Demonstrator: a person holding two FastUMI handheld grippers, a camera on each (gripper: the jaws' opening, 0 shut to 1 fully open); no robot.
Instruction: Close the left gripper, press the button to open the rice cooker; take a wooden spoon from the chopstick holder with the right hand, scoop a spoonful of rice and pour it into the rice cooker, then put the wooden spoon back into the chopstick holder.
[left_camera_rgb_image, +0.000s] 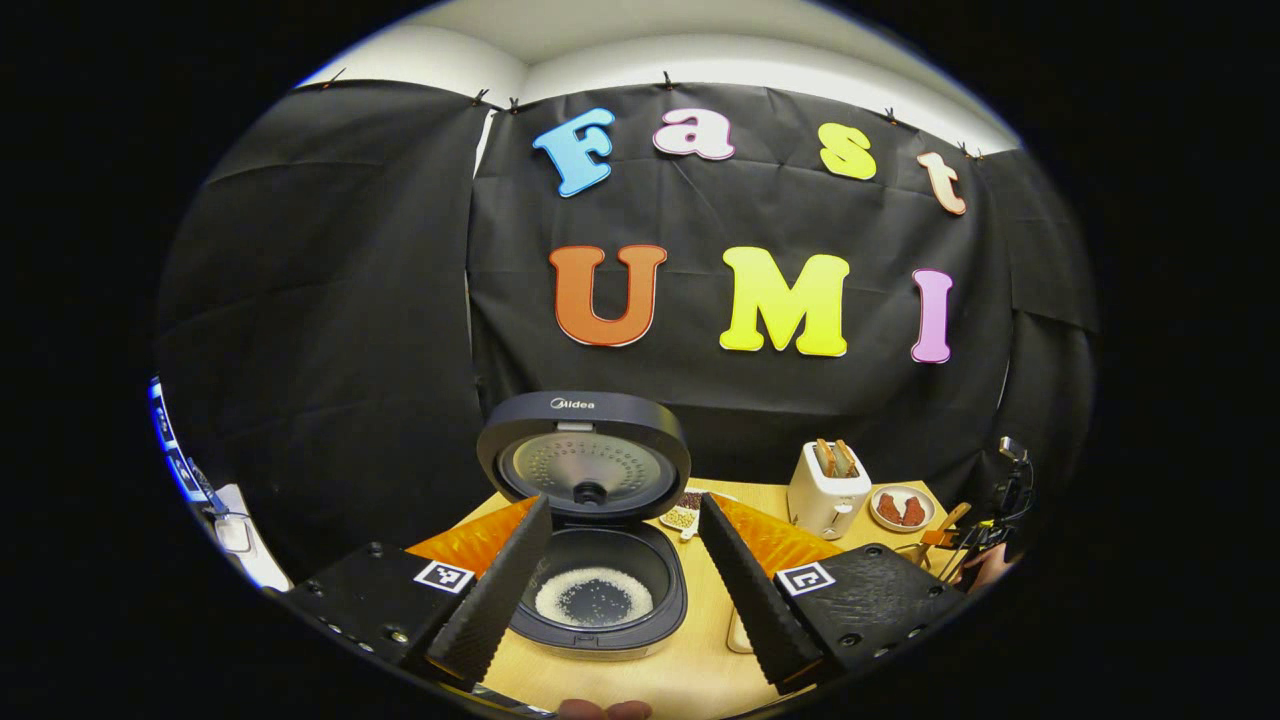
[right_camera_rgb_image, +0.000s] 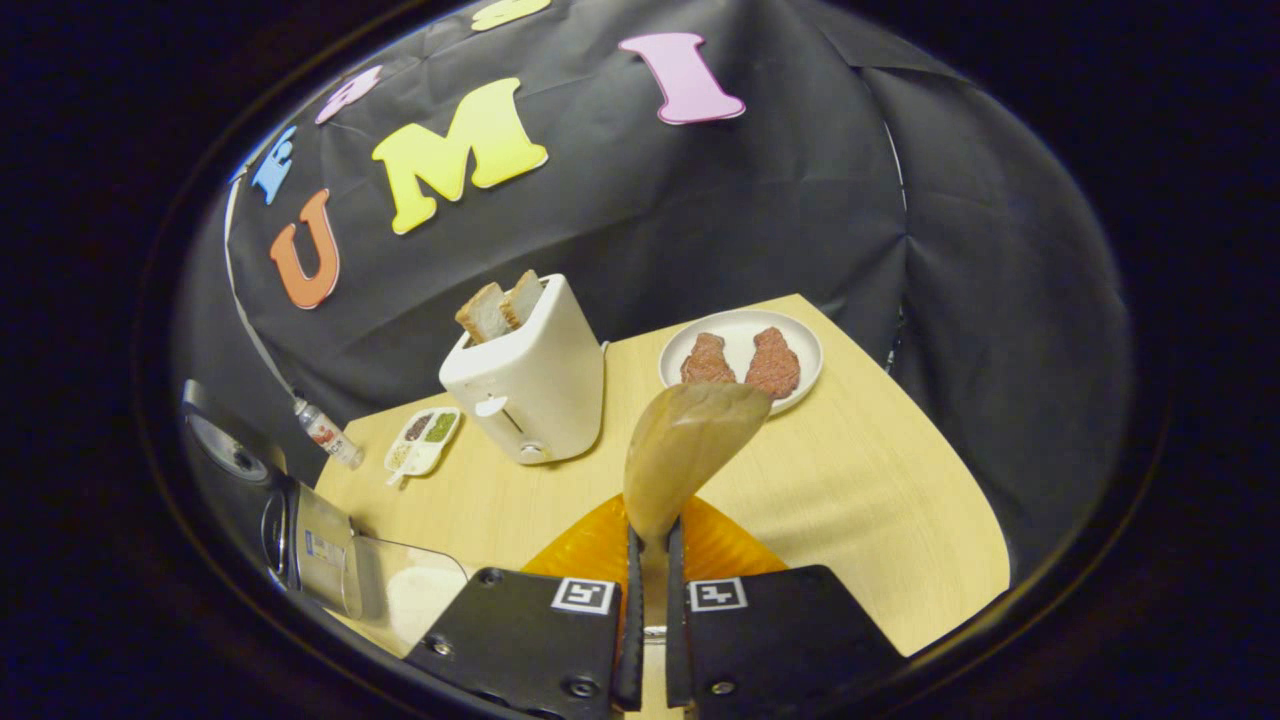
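The rice cooker (left_camera_rgb_image: 600, 600) stands open in the left gripper view, its lid (left_camera_rgb_image: 585, 460) tilted up and a thin ring of white rice in the black inner pot. My left gripper (left_camera_rgb_image: 625, 505) hovers in front of it, open, one finger on either side of the pot and nothing between them. In the right gripper view my right gripper (right_camera_rgb_image: 650, 540) is shut on the handle of a wooden spoon (right_camera_rgb_image: 690, 445). The spoon's bowl points up and forward and I see no rice on it. The right gripper (left_camera_rgb_image: 985, 540) with the spoon also shows small at the table's far right.
A white toaster (right_camera_rgb_image: 530, 385) with two bread slices stands mid-table. Behind it are a plate of meat pieces (right_camera_rgb_image: 740, 355), a small divided dish (right_camera_rgb_image: 425, 440) and a bottle (right_camera_rgb_image: 325, 430). A clear container (right_camera_rgb_image: 400, 590) sits by the cooker's side (right_camera_rgb_image: 230, 450). The table edge (right_camera_rgb_image: 960, 520) curves on the right.
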